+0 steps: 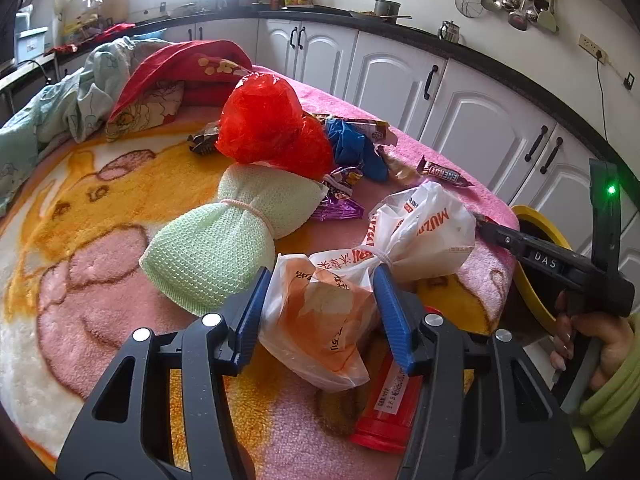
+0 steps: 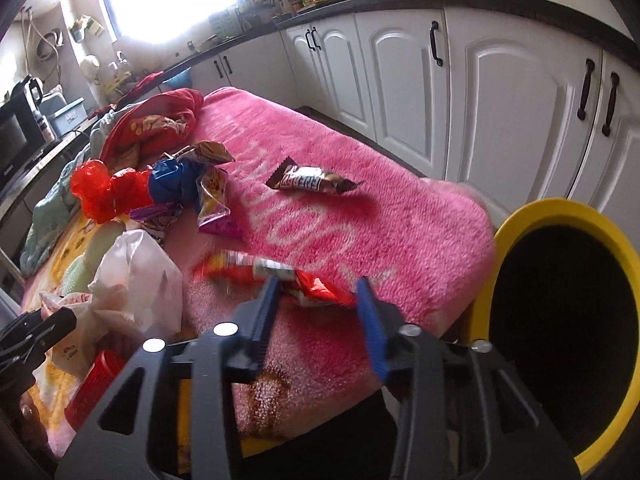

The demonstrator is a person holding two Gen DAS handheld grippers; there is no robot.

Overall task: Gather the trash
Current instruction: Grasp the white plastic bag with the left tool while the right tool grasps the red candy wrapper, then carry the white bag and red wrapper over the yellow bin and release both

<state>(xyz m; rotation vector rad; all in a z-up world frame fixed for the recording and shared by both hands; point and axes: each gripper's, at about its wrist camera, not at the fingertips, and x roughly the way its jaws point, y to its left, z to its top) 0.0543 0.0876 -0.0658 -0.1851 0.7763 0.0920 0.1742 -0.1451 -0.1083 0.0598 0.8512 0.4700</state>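
My left gripper (image 1: pixel 320 300) has its blue fingers (image 1: pixel 252 312) on both sides of a tied white and orange plastic bag (image 1: pixel 320 320) that fills the gap between them on the pink blanket (image 1: pixel 100 300). My right gripper (image 2: pixel 316 308) is open; a blurred red snack wrapper (image 2: pixel 316 286) lies between its fingertips on the blanket (image 2: pixel 360 168). A yellow-rimmed bin (image 2: pixel 560 320) with a dark inside stands just right of the table edge. More trash lies farther off: a red plastic bag (image 1: pixel 272 120), a blue bag (image 1: pixel 352 148), a purple wrapper (image 1: pixel 340 196), a candy bar wrapper (image 2: pixel 312 180).
A green mesh pouch (image 1: pixel 224 240) lies left of the white bag. A red cylindrical container (image 1: pixel 388 412) lies under my left gripper. Bundled red and teal cloths (image 1: pixel 160 80) sit at the table's far end. White kitchen cabinets (image 2: pixel 480 100) run close along the right.
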